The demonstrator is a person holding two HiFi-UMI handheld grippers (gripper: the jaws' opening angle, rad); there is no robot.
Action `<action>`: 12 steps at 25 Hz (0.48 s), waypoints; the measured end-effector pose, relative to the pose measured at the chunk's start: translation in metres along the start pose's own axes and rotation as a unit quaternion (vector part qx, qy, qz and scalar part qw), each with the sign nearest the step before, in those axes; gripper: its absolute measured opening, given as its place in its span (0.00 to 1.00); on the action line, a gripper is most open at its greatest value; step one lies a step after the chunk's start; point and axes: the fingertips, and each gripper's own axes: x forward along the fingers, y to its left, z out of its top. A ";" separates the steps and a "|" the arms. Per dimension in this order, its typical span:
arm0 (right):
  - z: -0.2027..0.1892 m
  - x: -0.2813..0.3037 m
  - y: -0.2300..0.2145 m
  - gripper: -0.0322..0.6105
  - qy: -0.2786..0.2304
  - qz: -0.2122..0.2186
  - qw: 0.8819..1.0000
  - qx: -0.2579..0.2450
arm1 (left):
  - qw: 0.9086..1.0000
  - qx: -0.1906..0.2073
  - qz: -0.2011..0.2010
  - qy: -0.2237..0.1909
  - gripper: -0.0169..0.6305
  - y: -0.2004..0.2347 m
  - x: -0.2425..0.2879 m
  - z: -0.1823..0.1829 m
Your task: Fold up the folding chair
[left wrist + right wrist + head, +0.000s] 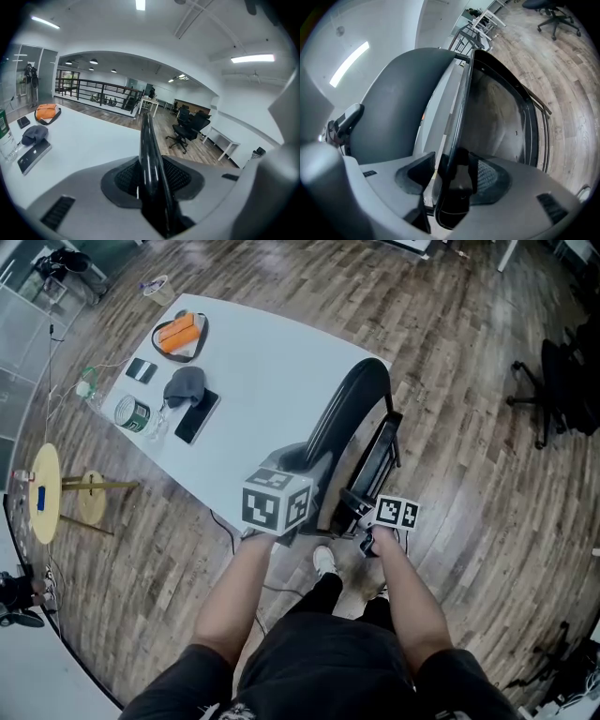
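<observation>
Looking down, the chair (pixel 349 409) stands on the wood floor (pixel 469 381) right in front of me, tight against the near corner of the white table (pixel 272 362). Its black backrest (pixel 361 390) is on the table side, and the seat (pixel 380 457) is on my right.

My left hand-held gripper (pixel 305 474) is on the backrest. In the left gripper view the jaws are partly closed, and both pads press on the thin glossy top edge of the backrest (pixel 149 154). That edge runs straight out from the left hand-held gripper (pixel 152 190) over the table (pixel 89 140).

My right hand-held gripper (pixel 358 514) has the seat. In the right gripper view the jaws stand fairly wide, closed on the seat's thick black rim. The right hand-held gripper (pixel 457 176) sits low on that rim. The seat (pixel 497 112) is tipped up steeply, close to the grey back of the backrest (pixel 393 108), with a narrow gap between them.

On the far side of the table lie an orange bag (pixel 178 334), a grey cap (pixel 185 383) and a phone (pixel 197 416).
</observation>
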 end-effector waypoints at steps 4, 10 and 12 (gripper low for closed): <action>0.002 0.014 0.001 0.40 0.008 -0.008 1.000 -0.008 | 1.000 0.008 -0.001 0.003 0.23 0.003 0.003 0.002; 0.004 0.023 0.001 0.40 0.030 -0.017 0.999 -0.026 | 1.000 0.015 -0.006 0.004 0.23 0.008 0.006 0.004; 0.005 0.023 0.002 0.40 0.031 -0.018 0.999 -0.027 | 1.000 0.017 -0.004 0.004 0.23 0.008 0.006 0.006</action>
